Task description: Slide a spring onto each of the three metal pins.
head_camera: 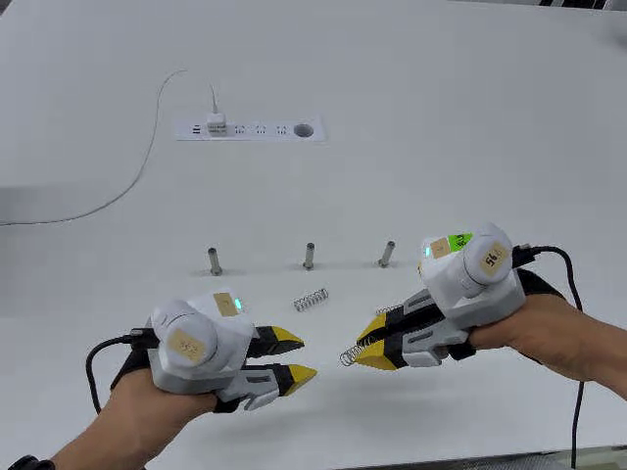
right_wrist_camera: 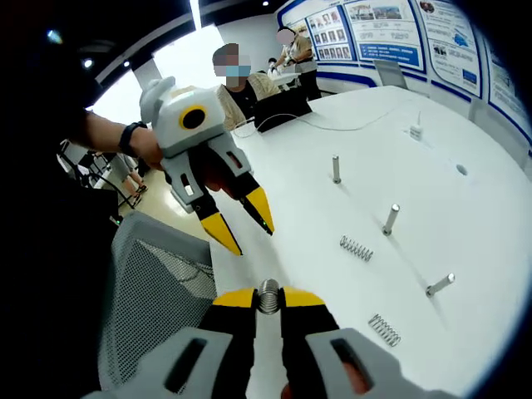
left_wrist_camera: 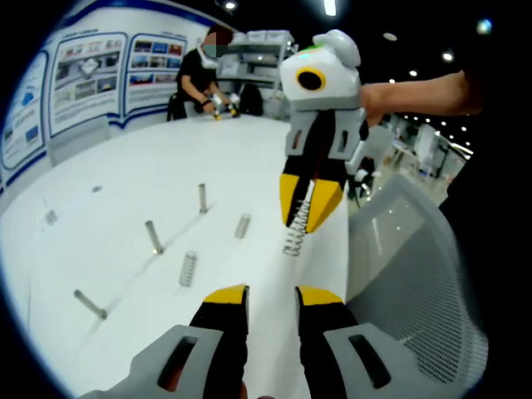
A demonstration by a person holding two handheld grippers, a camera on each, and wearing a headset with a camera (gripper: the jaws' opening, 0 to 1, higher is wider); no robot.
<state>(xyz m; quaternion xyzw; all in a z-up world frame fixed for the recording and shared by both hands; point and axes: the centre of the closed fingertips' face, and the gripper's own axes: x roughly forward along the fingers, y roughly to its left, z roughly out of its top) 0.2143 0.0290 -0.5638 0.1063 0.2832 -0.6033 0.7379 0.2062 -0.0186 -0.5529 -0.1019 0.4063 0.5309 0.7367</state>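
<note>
While the right gripper clamps one spring and the left gripper gapes empty, all three pins stand bare; first threading seems pending, needing the coil's bore lined with a pin.

This looks like an open-plan office or lab hall. A long white table carries a power strip with a charger plugged in. Beyond the table's far end, blue-framed poster boards line the wall, and people work at that end. A grey mesh office chair stands at the table's near edge, with ceiling lights above.
</note>
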